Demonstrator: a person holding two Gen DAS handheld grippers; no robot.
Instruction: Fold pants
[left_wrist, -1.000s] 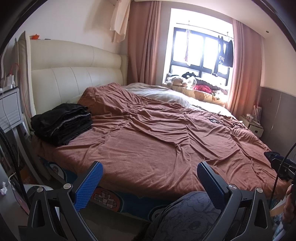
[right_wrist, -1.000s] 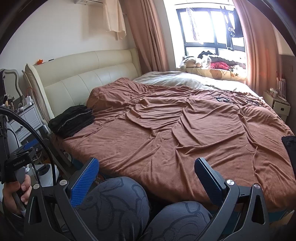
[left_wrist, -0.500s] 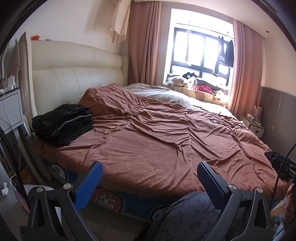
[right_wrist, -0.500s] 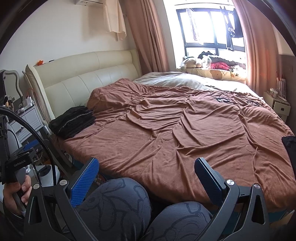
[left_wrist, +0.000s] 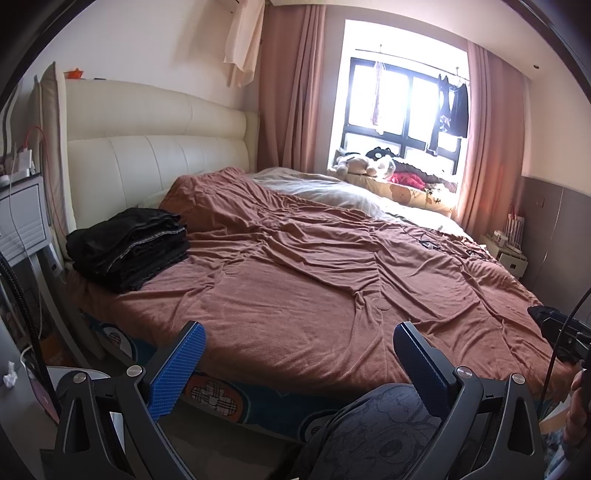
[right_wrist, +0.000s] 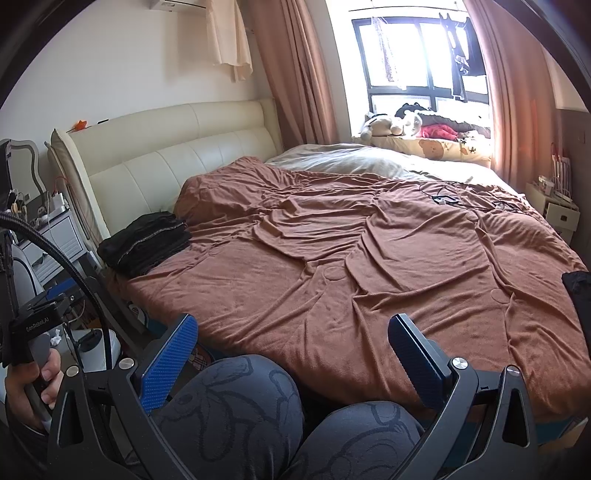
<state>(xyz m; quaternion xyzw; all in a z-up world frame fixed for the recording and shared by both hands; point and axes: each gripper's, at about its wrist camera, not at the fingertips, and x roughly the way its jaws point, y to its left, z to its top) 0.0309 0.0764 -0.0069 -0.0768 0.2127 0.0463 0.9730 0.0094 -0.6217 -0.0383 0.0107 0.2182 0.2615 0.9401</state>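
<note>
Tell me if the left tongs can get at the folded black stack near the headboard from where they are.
Probably not yet: the left tongs hang open off the bed's near edge, the black stack well beyond them. Nothing blocks the way.

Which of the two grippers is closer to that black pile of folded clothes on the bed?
Left. The left gripper sits toward the pile's end of the bed; the right gripper is farther along the bed's edge. Neither touches it.

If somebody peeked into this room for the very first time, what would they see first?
Probably the big brown blanket rumpled all over the bed, with a neat black stack of folded clothes on its corner by the cream headboard. Next, the bright window at the back, with stuffed animals along its sill. Up close, both tongs, left and right, gape open and empty above the person's knees.
</note>
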